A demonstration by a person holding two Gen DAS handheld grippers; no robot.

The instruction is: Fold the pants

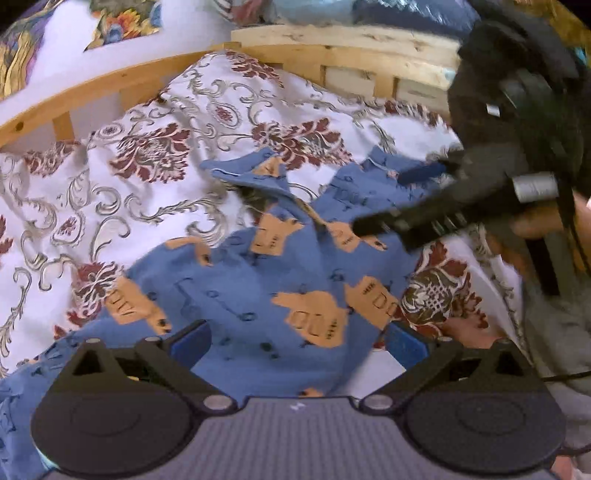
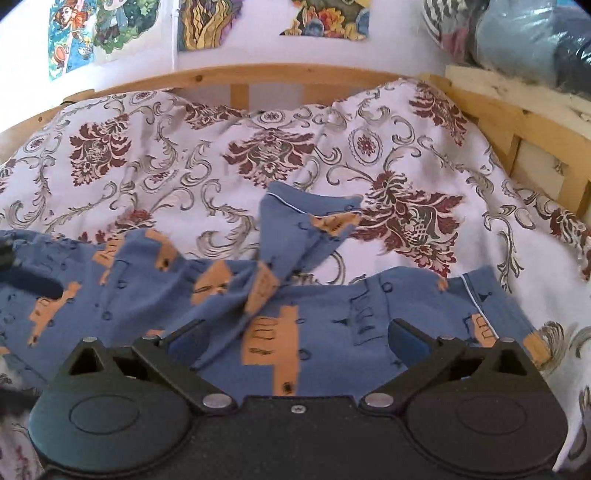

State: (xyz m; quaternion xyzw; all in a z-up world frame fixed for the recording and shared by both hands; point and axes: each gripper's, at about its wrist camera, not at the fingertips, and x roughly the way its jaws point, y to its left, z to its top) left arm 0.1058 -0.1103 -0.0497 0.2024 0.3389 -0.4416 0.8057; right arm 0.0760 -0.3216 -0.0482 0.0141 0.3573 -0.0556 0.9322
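Pants lie rumpled on near part of bedspread, one leg twisted up; left gripper & right gripper both wide, holding nothing — risk: a pinch catches bedspread w/ cloth.

We note soft, even daylight in both views, source not visible; bedspread whites near overexposed. Shadows faint, only in folds of pants. We see strong motion blur on right gripper in left wrist view, its edges smeared; slight smear on cloth print. Fisheye bends wooden bed frame into arc; corners vignette black. Wall posters soft, stretched at rim. No hard glare.
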